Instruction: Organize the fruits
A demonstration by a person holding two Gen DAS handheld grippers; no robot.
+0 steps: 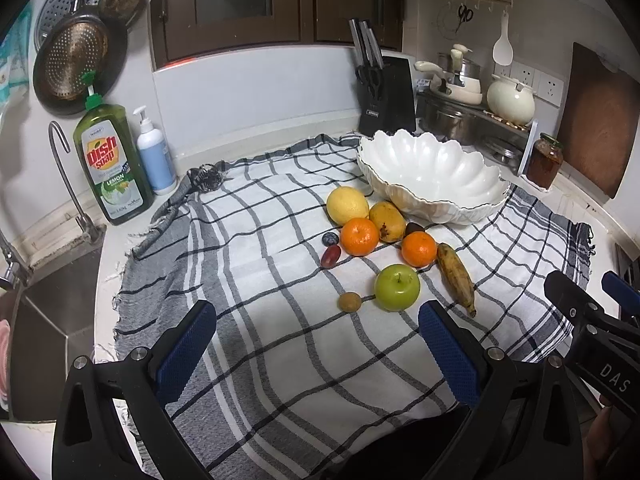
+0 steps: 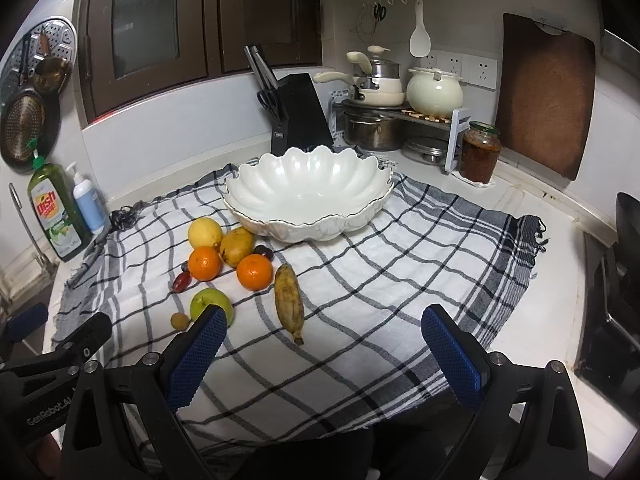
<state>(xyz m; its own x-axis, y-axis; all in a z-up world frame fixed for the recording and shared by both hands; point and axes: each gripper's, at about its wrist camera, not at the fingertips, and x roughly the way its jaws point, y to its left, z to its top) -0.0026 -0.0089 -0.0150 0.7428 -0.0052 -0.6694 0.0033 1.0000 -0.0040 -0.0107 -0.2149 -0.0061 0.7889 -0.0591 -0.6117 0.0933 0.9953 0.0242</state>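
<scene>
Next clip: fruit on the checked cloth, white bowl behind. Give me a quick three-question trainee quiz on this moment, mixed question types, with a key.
1. True or false: the white bowl already has fruit in it.
2. Multiple choice: which fruit lies nearest the right gripper? A the lemon; B the banana; C the mango.
3. Fill in: the left gripper and the right gripper both stand ____, holding nothing.

Key:
1. False: the bowl is empty, and all the fruit lies on the checked cloth.
2. B. The green apple is likewise close, at the edge of the right gripper's left finger.
3. Open.
</scene>
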